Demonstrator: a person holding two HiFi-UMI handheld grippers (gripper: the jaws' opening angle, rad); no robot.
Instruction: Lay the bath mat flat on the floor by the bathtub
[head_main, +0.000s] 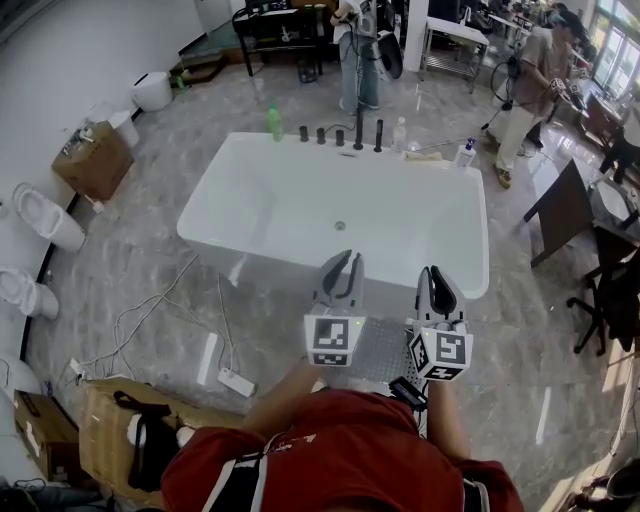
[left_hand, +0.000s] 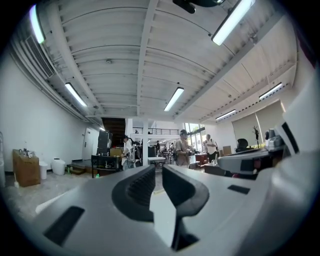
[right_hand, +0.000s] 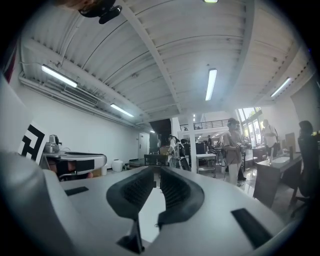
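Left claw (head_main: 343, 262), right claw (head_main: 436, 274) narrow, empty. Bath mat (head_main: 385, 352) on floor (head_main: 150, 270) beside bathtub (head_main: 290, 200): flatten corners, keep edge parallel to tub.

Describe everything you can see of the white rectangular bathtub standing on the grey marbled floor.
The white rectangular bathtub looks glossy, like acrylic or enamel, with rounded corners and a broad flat rim. It stands free and level on the grey marbled floor. It is empty, with a small round drain in its bottom. Along the far rim stand dark tap fittings, a green bottle, a clear bottle and a blue-capped bottle.
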